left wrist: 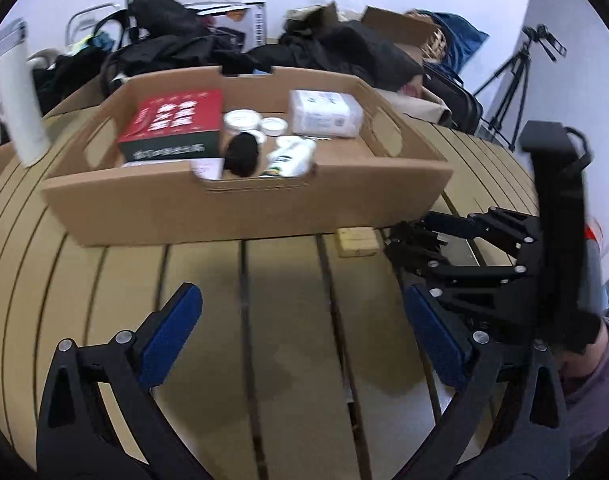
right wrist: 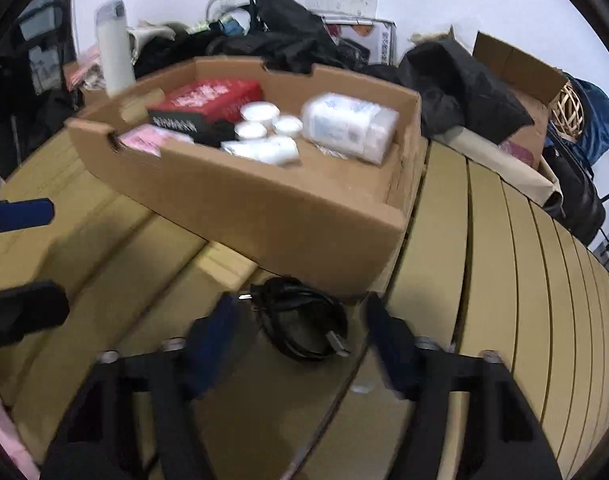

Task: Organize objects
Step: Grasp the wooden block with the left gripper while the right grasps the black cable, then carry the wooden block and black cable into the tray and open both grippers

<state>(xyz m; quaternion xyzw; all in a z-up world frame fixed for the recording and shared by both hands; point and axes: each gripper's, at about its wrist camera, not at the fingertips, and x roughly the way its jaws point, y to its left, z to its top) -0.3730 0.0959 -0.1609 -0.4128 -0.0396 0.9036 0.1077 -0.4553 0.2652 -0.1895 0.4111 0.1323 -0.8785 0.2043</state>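
Your right tongs stand wide around the coiled black cable at lower centre, just before the box, so lower squarely and pinch the whole bundle; your left tongs gape empty over the tabletop, and blur hides the cable's loose ends.

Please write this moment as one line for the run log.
left gripper: open, empty | right gripper: open, around black cable, not closed | cardboard box: holds red box, jars, tissue pack
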